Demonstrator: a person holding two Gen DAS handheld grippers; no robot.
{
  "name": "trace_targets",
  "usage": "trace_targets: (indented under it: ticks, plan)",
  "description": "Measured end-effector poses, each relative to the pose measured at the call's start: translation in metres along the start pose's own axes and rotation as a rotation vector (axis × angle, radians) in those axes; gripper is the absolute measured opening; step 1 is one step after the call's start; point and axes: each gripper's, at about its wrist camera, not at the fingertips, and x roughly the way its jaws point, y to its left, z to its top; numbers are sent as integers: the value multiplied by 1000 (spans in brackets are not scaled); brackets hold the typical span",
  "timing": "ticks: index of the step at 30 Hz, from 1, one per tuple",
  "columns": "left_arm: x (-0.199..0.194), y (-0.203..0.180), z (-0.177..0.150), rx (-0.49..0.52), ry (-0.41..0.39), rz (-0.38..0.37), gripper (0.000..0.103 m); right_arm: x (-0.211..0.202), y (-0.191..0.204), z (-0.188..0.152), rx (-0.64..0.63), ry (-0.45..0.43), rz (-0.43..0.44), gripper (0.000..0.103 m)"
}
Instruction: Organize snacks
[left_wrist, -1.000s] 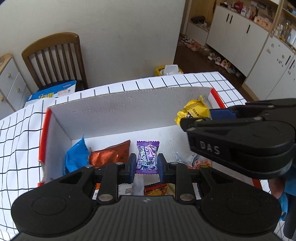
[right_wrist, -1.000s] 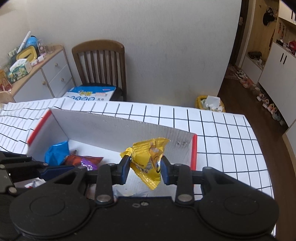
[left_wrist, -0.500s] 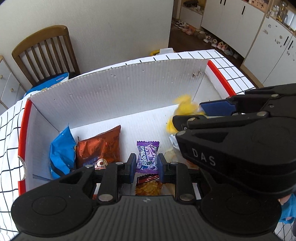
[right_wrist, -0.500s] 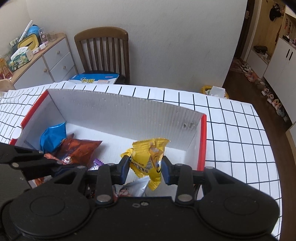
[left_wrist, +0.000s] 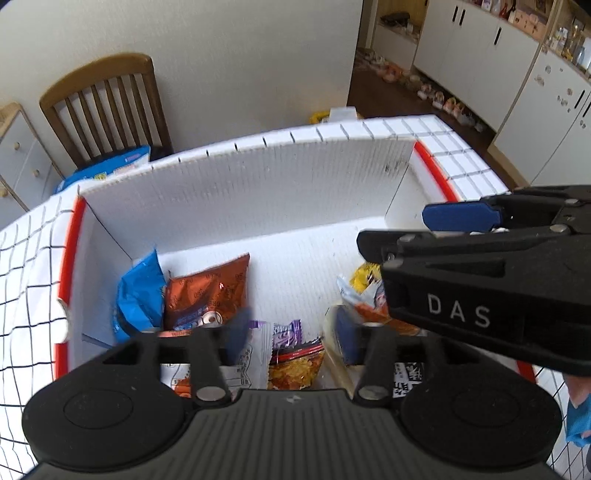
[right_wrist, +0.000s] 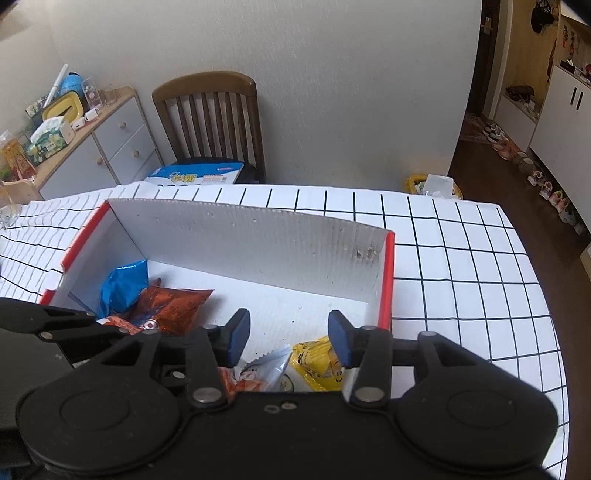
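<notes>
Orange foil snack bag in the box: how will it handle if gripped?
The orange foil bag looks crinkled and puffy, so probably floppy and light. Its glossy film may slip between pads. It leans on the blue bag, so lifting may shift that one.

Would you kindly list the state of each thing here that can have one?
left gripper: jaws opening, purple candy lying loose below.
right gripper: jaws opening, nothing between them.
yellow packet: lying in the box.
box: open-topped, holding snacks.
</notes>
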Motion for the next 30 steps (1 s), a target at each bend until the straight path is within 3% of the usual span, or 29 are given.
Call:
trace_targets:
  ticks: [6,16,30]
  plan:
    - [-24,-2,-1,-23,-50,18,68,-15,-4,0,-20,-29,23,60]
    - [-71,-1,-9,-46,-119,24,68,-53,-3,-5,-11,-93,43,71]
    - [-146,8,-52,-40,-229,41,68,-128,15,-31,18,-216,50,86]
